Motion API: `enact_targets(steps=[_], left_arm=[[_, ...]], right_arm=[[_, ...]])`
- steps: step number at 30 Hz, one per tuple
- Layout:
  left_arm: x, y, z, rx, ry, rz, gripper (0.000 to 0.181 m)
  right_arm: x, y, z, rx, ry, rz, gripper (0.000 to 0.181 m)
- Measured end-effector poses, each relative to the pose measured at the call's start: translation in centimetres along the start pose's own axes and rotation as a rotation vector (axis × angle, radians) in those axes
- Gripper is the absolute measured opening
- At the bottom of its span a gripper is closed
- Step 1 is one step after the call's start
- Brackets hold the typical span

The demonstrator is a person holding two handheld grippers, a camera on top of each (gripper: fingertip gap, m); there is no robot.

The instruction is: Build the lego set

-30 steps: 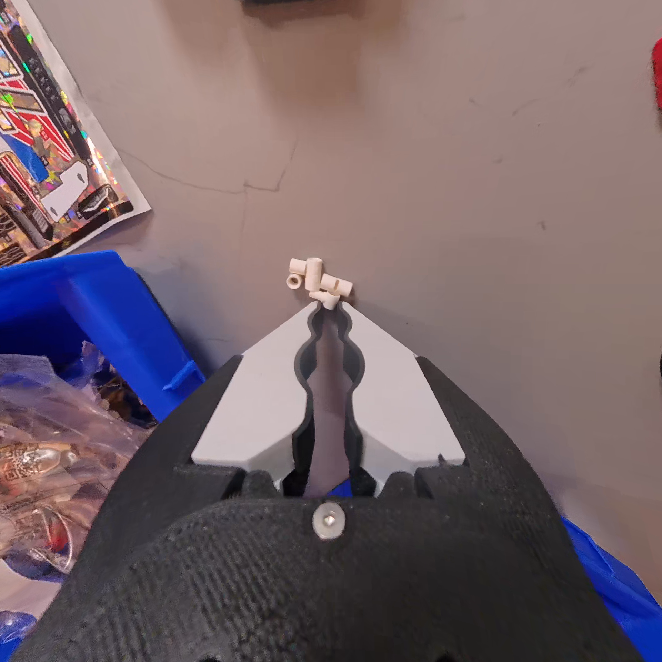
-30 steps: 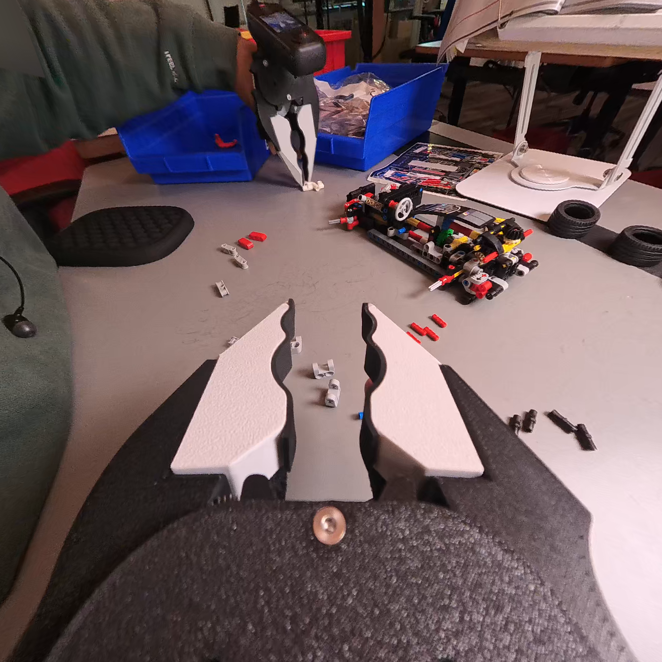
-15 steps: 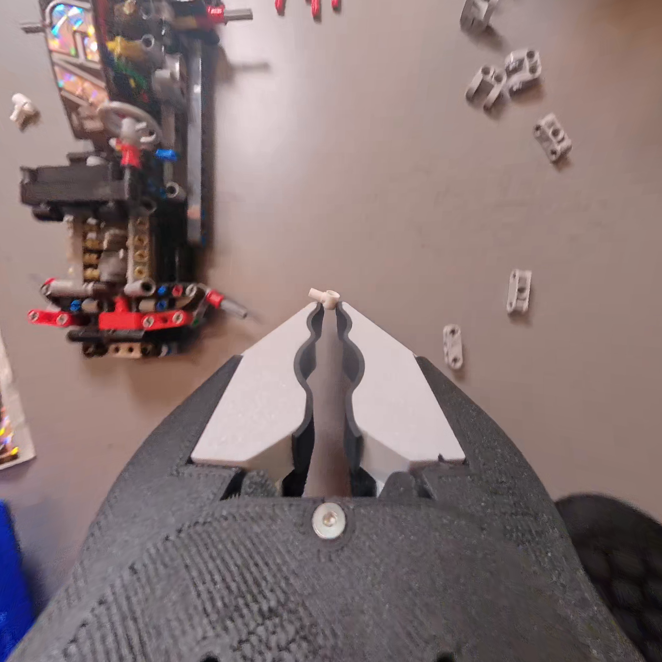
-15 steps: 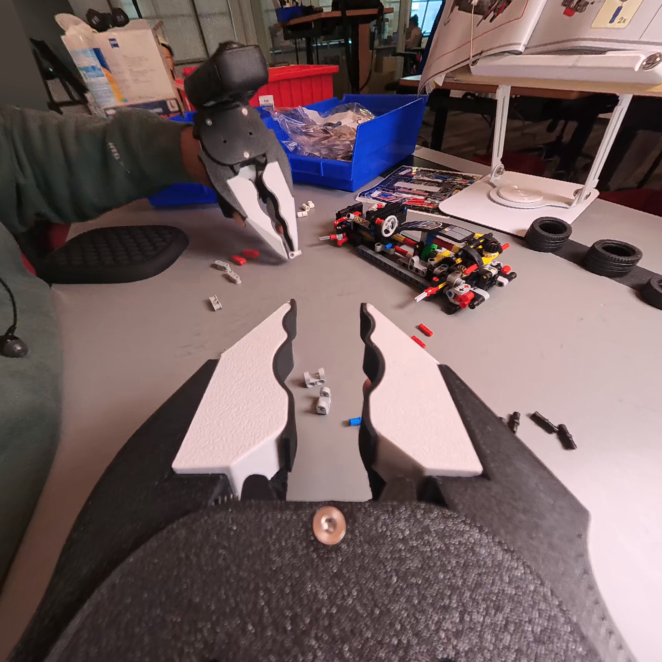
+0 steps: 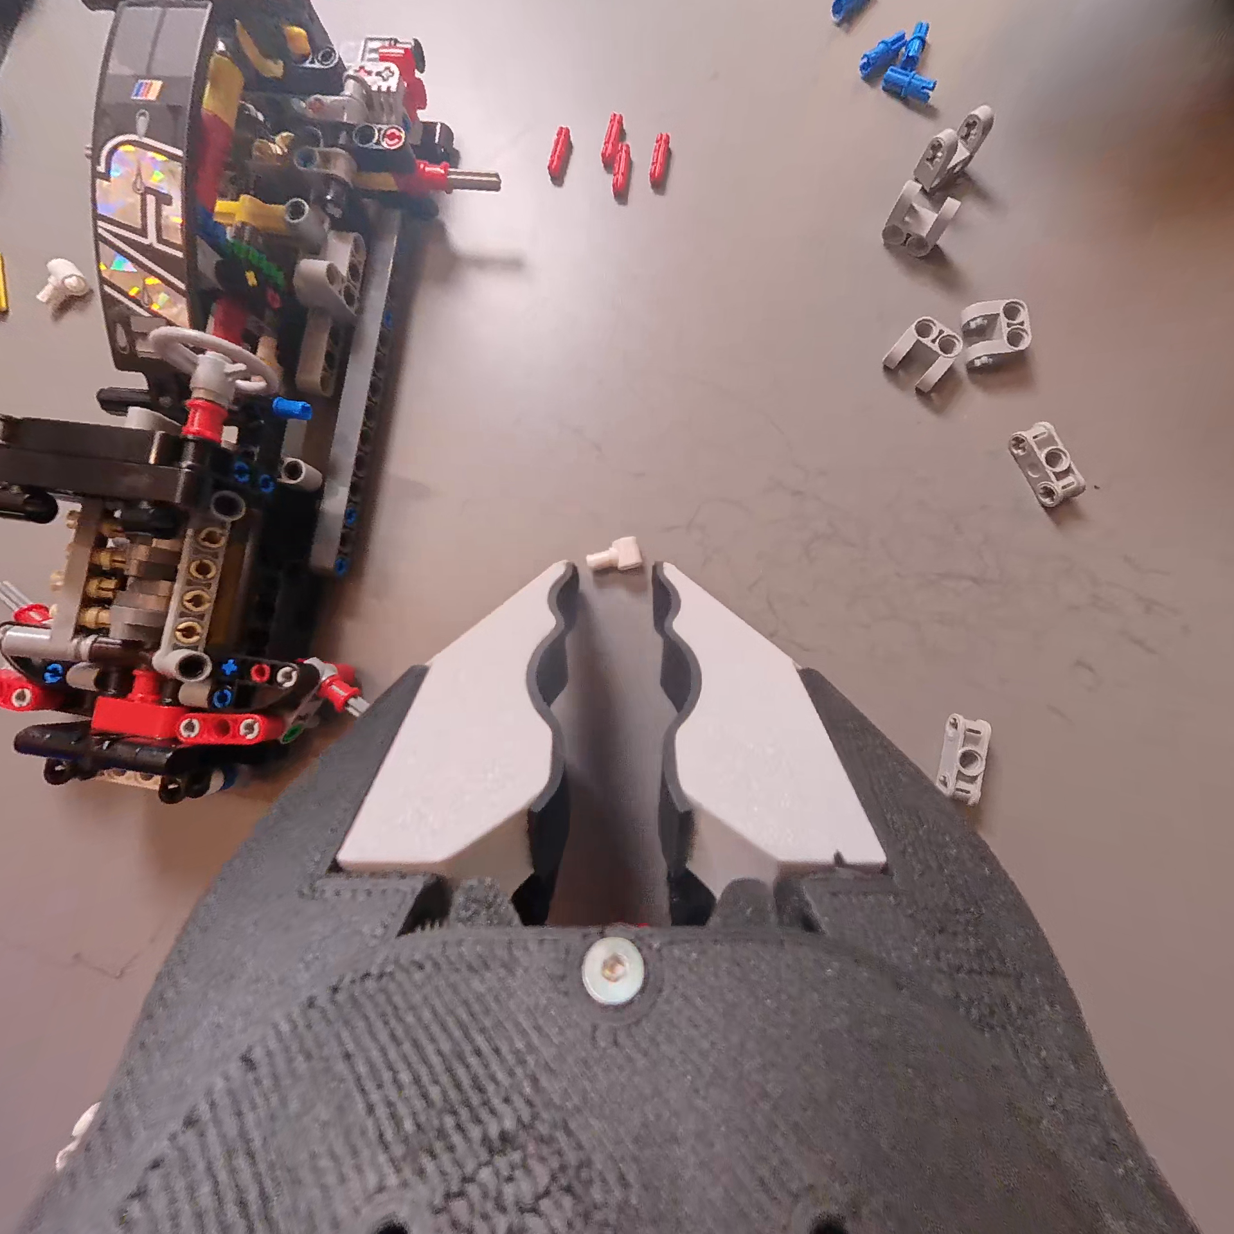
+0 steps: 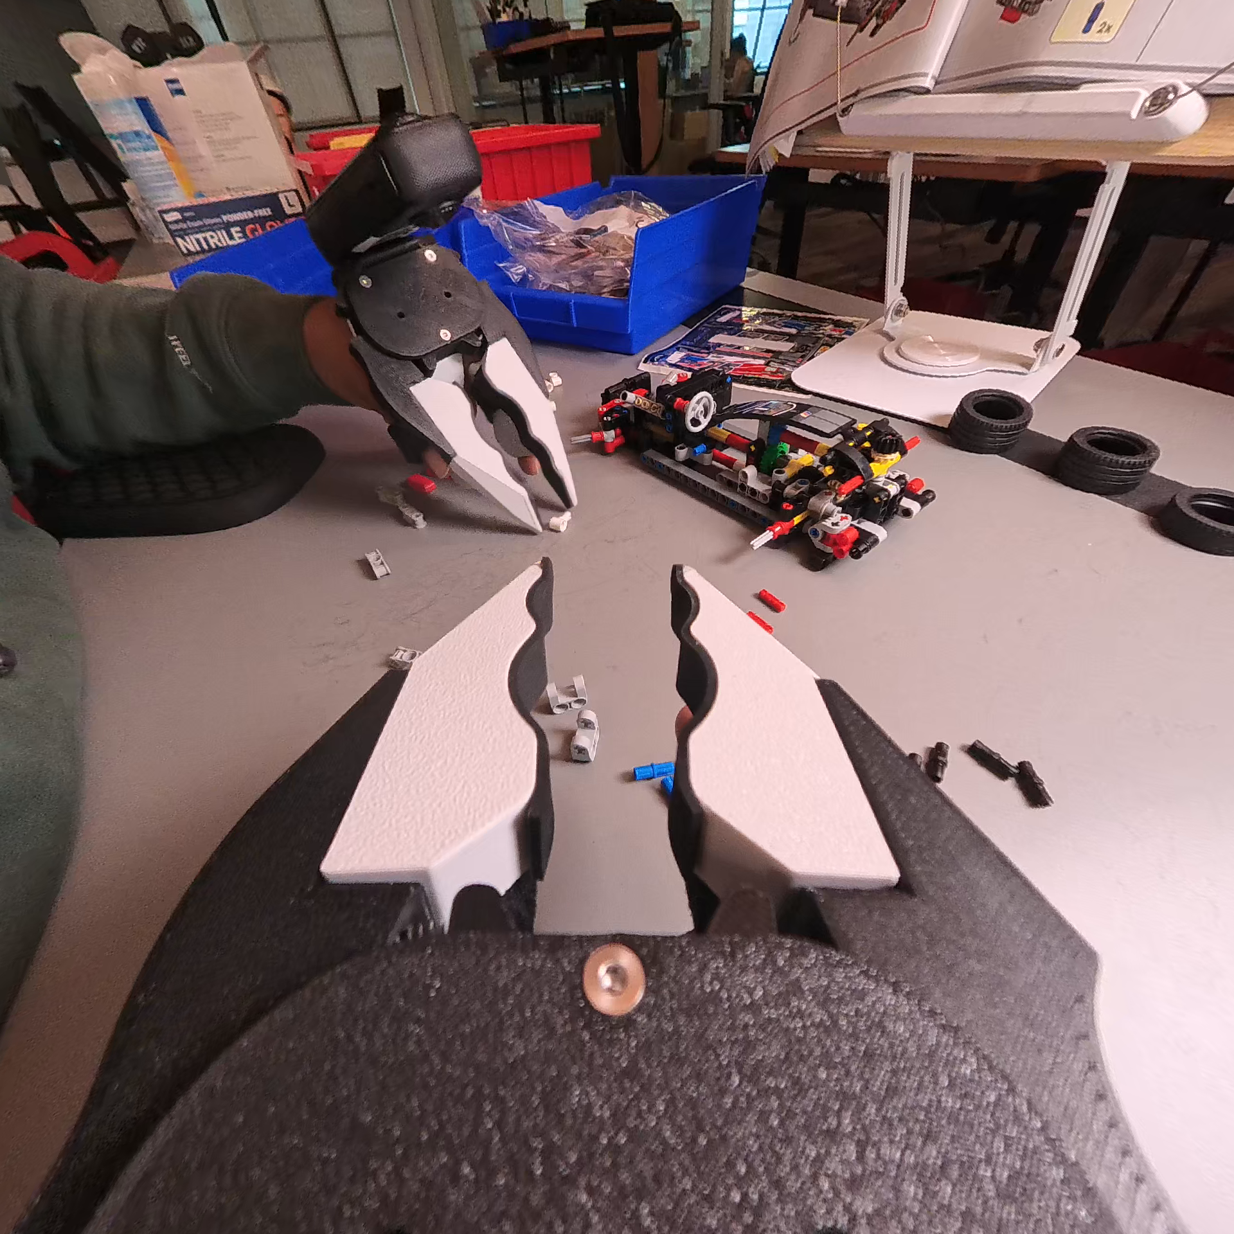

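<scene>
Left gripper (image 5: 613, 567) hangs with jaws parted, a small white connector pin (image 5: 614, 555) lying free on the table just off its tips, mid-surface beside the half-built Lego car (image 5: 200, 414). Right gripper (image 6: 611, 577) waits spread wide, empty, likely ready to assist.

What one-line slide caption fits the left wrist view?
Open left gripper above a small white connector on the grey table, beside the part-built car model.
</scene>
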State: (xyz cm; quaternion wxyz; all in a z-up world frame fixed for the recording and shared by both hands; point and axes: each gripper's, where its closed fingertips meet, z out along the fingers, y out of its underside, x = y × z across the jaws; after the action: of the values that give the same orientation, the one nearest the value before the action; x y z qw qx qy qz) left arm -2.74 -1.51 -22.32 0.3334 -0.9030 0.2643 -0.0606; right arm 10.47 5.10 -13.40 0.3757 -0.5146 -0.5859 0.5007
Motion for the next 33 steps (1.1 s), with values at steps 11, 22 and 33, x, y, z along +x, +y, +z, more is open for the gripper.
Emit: enact_targets(steps=[11,22,33], left_arm=[[-1.2,-2.2,-5.3,0.296,-0.164,-0.069,0.033],[-1.4,1.6,-11.9,0.448,-0.313,-0.212,0.031],[-3.5,7.8,-13.5,0.416,-0.418,-0.391,0.023]], right_arm=[[0.3,-0.9,-0.2,0.069,0.006,0.016,0.034],[0.9,-1.2,-0.3,0.102,0.039,0.012,0.034],[1.8,-0.9,-0.6,0.102,0.084,-0.002,0.034]])
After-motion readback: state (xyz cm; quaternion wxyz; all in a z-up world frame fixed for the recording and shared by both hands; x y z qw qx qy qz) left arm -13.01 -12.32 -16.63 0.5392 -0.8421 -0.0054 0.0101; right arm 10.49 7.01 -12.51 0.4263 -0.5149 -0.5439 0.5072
